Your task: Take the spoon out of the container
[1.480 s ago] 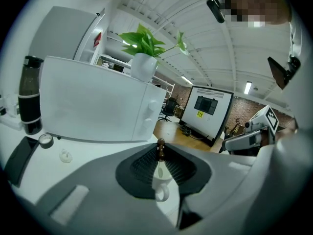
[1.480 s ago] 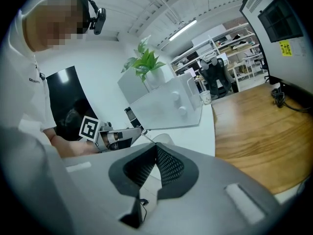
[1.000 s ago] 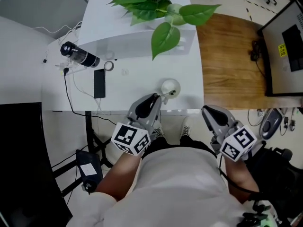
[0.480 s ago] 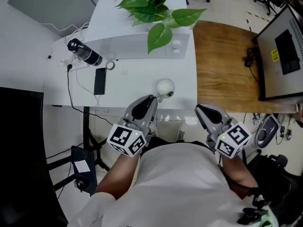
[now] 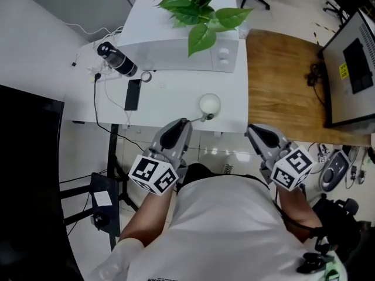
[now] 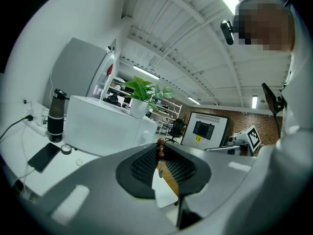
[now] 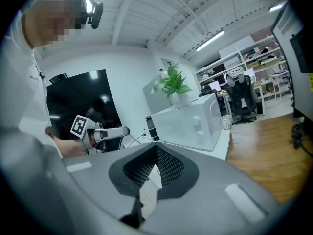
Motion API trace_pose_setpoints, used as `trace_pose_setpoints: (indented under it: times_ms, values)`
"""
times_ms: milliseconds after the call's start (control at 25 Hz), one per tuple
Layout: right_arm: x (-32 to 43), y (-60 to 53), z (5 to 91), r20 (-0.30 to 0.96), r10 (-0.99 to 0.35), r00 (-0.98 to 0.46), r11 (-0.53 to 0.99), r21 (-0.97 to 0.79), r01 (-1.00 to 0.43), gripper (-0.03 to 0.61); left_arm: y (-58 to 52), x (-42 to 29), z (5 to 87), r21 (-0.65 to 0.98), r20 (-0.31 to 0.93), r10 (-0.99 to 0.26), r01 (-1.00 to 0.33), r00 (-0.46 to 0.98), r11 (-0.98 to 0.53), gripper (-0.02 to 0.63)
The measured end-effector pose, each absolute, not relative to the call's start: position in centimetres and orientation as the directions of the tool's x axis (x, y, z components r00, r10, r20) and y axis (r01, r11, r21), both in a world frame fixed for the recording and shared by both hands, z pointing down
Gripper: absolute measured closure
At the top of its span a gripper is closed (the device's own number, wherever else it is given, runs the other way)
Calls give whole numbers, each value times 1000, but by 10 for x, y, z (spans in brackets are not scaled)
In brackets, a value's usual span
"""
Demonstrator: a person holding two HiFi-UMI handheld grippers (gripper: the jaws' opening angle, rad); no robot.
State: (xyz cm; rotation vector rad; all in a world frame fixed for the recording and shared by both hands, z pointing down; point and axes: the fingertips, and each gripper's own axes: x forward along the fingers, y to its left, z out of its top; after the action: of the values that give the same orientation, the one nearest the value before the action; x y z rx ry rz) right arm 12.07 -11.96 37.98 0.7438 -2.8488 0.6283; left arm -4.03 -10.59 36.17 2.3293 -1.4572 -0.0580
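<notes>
Left tool (image 5: 183, 123): narrow, pads pinched on the brown knobbed end of the spoon (image 5: 201, 119), plain to see in the left gripper view. From that grip, thin handle slanting across to the white cup (image 5: 210, 103), far end at the cup's near rim; impossible to tell from the head view whether inside the cup or just outside it. White cup: upright near the front edge of the white table (image 5: 170, 101), by the corner that meets the wooden table (image 5: 281, 81). Right tool (image 5: 253, 132): pads together at the tips, nothing between them, held off the front edge of the wooden table, well apart from cup and spoon. Farther back on the white table: a white box-shaped appliance with two knobs (image 5: 176, 43), a potted plant (image 5: 202, 10) on top of it, a black bottle (image 5: 117, 60) at the left end, a small roll of tape (image 5: 146, 76) and a black phone (image 5: 132, 94) with a white cable nearby. At the right edge, a monitor (image 5: 351, 69).
</notes>
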Motion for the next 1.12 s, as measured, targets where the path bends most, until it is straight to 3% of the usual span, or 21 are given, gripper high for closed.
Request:
trace_pose_setpoints:
  times_ms: [360, 800, 1120]
  values:
    - [110, -84, 364, 210, -534, -819, 745, -343, -573, 575, -73, -56, 349, 319, 151, -835, -825, 529, -466, 568]
    - [56, 46, 371, 245, -642, -727, 635, -361, -683, 574, 28, -103, 349, 325, 147, -746, -744, 650, -584, 568]
    - [47, 117, 372, 255, -713, -653, 560, -352, -750, 575, 91, -97, 359, 320, 164, -664, -676, 730, -664, 568]
